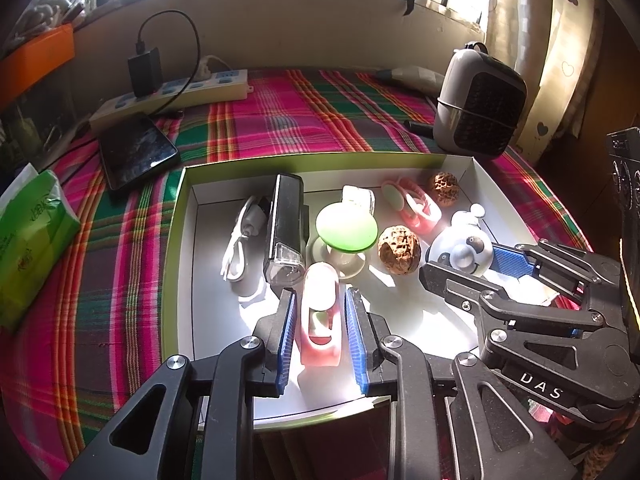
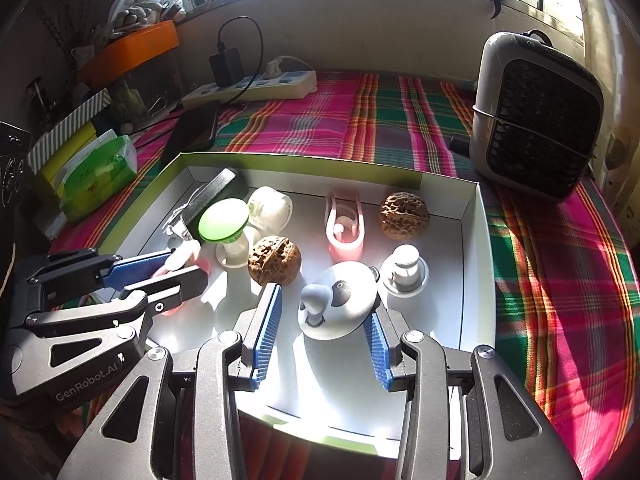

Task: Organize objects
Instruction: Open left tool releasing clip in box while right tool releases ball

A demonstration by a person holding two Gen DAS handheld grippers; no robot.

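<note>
A white box (image 1: 180,264) with a green rim (image 2: 280,159) holds small objects. My left gripper (image 1: 320,312) straddles a pink clip (image 1: 320,320) near the box's front; small gaps show beside the pads, so the jaws stand open. It also shows in the right wrist view (image 2: 168,272). My right gripper (image 2: 324,320) is open around a white panda-face toy (image 2: 340,304), seen also in the left wrist view (image 1: 460,252). Also in the box: two walnuts (image 2: 274,266) (image 2: 404,216), a second pink clip (image 2: 344,228), a green-topped stand (image 2: 224,220), a black light (image 1: 286,228), a white cable (image 1: 240,240).
The box lies on a plaid cloth (image 1: 280,120). A grey heater (image 2: 536,120) stands at the back right. A power strip (image 1: 168,96), a black phone (image 1: 136,152) and a green tissue pack (image 1: 32,236) lie to the left. An orange bin (image 2: 132,48) is far left.
</note>
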